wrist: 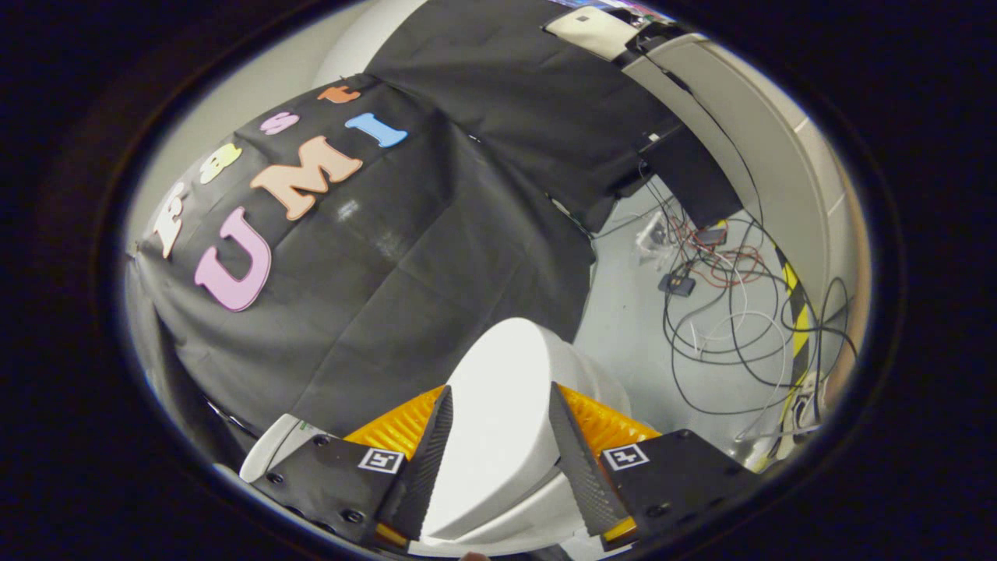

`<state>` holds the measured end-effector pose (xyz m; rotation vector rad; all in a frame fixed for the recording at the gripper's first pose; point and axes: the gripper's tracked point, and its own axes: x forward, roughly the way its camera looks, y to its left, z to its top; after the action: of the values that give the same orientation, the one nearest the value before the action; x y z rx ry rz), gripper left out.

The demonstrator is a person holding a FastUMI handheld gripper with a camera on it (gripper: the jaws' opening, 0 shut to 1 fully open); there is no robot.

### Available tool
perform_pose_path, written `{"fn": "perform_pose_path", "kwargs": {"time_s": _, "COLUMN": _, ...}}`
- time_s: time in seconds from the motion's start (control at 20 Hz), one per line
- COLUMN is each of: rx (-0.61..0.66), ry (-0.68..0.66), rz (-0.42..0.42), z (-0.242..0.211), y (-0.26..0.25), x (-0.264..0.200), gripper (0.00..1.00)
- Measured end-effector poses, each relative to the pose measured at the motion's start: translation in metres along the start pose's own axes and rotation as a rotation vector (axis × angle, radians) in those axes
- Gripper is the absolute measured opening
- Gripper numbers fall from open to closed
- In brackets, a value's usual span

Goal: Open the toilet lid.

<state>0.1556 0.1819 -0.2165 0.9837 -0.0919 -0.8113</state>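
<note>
Claw (498, 436) spread wide, gripping nothing, fingers flanking the white toilet lid (506, 389); lid's long axis running straight ahead, away between them.

The gripper (498, 413) has its fingers (427, 460) spread, one on each side of the white toilet lid (498, 405), which lies between them; whether they press on it cannot be told. Beyond hangs the black cloth wall (405, 257). To one side, tangled cables (732, 312) lie on the pale floor (623, 312), beside a yellow-and-black striped strip (796, 304).
</note>
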Motion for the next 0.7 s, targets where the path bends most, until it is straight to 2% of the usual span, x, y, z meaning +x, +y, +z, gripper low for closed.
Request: {"fn": "perform_pose_path", "kwargs": {"time_s": 0.7, "rx": 0.127, "ry": 0.113, "rz": -0.065, "z": -0.060, "y": -0.027, "x": -0.005, "gripper": 0.78}}
